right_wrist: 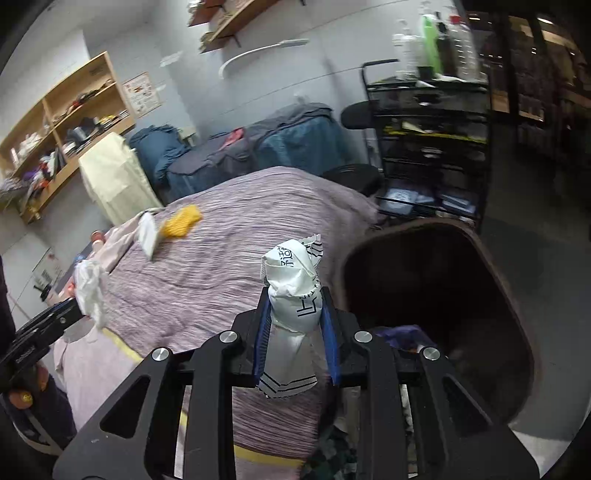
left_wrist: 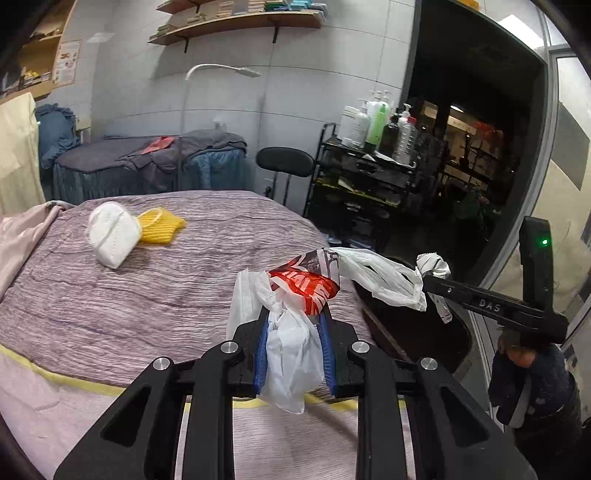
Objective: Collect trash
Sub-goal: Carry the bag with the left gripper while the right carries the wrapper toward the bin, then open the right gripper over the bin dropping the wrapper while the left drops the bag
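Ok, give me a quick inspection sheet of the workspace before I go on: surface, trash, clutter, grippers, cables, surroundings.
Surface: bed under a purple striped cover, pink sheet at the near edge.
Job's things: plastic bag and wrapper both held; white mask and yellow item lie on the bed; dark bin beside it, open.
Clutter: nothing else seen on the cover.
Grippers: left gripper shut on the bag; right gripper shut on the wrapper, near the bin.
Cables: nothing seen.
Surroundings: black cart with bottles, stool, second bed, wall shelves.
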`<move>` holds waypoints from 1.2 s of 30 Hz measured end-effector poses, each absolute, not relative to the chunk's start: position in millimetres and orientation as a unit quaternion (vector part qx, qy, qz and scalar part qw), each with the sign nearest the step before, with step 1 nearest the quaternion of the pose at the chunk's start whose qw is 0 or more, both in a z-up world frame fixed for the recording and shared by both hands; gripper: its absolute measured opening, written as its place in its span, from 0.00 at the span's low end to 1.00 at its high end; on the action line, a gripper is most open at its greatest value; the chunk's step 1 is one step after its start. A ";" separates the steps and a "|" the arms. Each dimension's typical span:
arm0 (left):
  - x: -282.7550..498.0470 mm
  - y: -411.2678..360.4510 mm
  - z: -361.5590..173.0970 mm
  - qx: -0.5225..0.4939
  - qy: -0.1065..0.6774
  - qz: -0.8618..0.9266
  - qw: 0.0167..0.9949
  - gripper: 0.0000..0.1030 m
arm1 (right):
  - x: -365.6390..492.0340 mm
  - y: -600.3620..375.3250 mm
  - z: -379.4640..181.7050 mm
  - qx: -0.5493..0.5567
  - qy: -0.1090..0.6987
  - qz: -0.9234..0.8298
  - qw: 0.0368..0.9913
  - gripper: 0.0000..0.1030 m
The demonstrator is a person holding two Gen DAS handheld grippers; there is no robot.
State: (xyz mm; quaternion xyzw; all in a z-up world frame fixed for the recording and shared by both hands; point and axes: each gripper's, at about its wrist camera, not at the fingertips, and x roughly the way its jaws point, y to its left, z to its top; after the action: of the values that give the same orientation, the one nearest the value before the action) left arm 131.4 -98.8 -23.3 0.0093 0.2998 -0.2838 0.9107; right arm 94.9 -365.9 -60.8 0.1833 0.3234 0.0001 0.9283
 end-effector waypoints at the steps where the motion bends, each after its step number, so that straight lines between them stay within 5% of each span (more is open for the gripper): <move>1: 130.4 -103.6 -23.7 0.011 0.299 -0.289 0.909 0.23 | 93.6 -371.1 -63.5 0.184 0.325 -0.011 0.928 0.26; 16: 130.8 -179.9 -33.7 0.039 0.314 -0.354 0.880 0.23 | 98.8 -454.8 -126.6 0.212 0.383 -0.140 0.888 0.28; 18: 131.6 -187.3 -35.3 0.043 0.317 -0.360 0.876 0.23 | 99.2 -456.3 -134.1 0.214 0.391 -0.142 0.884 0.39; 20: 132.9 -193.6 -36.7 0.047 0.321 -0.365 0.873 0.23 | 100.6 -457.1 -136.2 0.217 0.388 -0.148 0.884 0.66; 21: 134.1 -197.2 -37.4 0.049 0.323 -0.367 0.871 0.23 | 99.4 -457.6 -136.8 0.219 0.386 -0.149 0.884 0.69; 36: 137.6 -252.4 -41.6 0.078 0.344 -0.410 0.841 0.23 | 53.9 -477.7 -94.1 0.245 0.296 -0.195 0.902 0.75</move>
State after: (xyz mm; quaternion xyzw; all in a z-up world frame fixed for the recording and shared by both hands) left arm 137.6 -252.4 -41.6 0.0778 0.3437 -0.4102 0.8412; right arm 53.9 -477.7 -94.1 0.2450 0.2959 -0.1953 0.9024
